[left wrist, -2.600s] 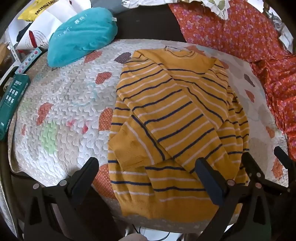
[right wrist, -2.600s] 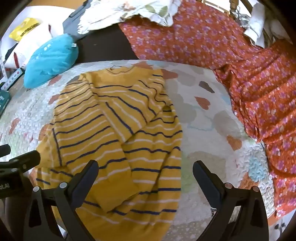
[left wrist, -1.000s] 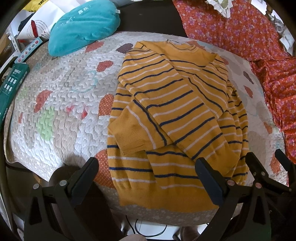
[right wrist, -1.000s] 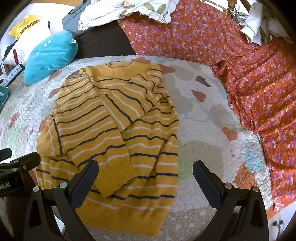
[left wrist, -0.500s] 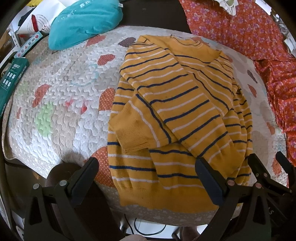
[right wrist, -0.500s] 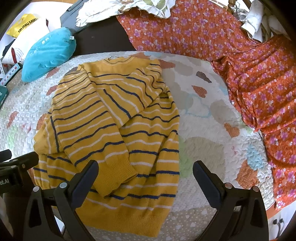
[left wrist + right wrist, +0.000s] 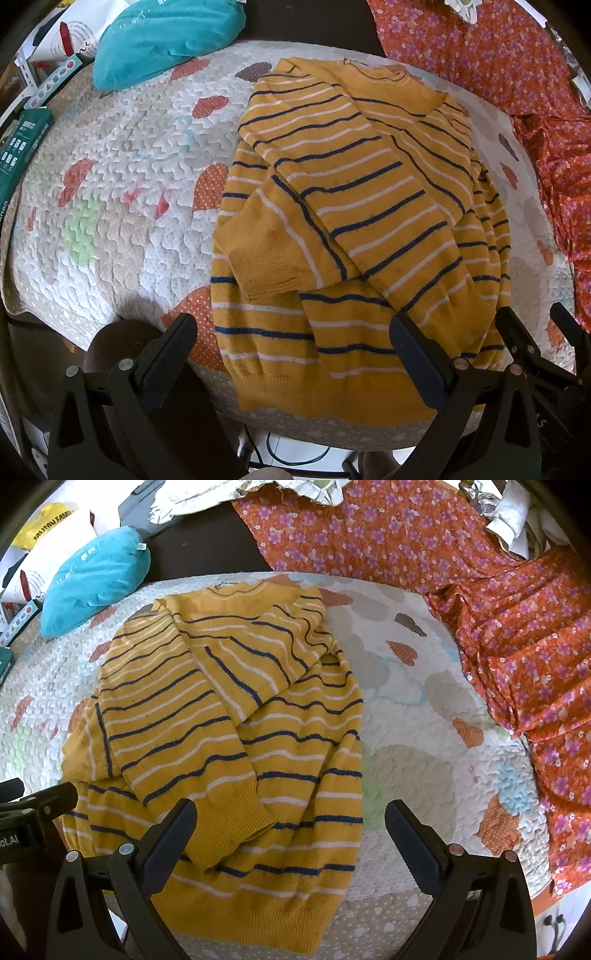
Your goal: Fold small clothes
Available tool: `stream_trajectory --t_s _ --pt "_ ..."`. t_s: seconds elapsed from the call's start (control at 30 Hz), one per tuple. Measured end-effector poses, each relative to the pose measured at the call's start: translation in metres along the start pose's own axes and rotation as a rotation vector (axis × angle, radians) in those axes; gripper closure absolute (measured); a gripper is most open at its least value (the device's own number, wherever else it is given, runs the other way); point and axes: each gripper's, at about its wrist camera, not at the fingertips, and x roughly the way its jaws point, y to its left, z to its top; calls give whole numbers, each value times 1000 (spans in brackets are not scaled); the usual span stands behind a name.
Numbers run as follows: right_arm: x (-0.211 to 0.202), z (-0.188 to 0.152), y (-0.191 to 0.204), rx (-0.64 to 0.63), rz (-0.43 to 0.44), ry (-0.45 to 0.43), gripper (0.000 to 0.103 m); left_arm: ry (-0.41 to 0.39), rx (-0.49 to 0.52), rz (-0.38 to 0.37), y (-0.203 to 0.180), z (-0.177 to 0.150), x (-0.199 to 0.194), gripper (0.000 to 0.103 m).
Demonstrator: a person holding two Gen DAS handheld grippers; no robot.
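Observation:
A yellow sweater with navy and white stripes lies flat on the quilted pad, both sleeves crossed over its front, hem toward me. My left gripper hovers open over the hem's left half, nothing between its fingers. My right gripper hangs open above the hem's right part, near the sleeve cuff, and holds nothing. Its fingers show at the lower right of the left wrist view.
A teal cushion sits at the pad's far left corner. Orange floral fabric drapes along the back and right side. A green box lies at the left edge. White bags stand behind the cushion.
Both grippers have drifted a little closer to the sweater's hem and stayed open. The sweater has not moved.

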Motion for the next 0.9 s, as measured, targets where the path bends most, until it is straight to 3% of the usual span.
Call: stream_trajectory --t_s 0.9 --pt "43 -6 4 -21 -7 98 0 94 -30 13 17 3 49 0"
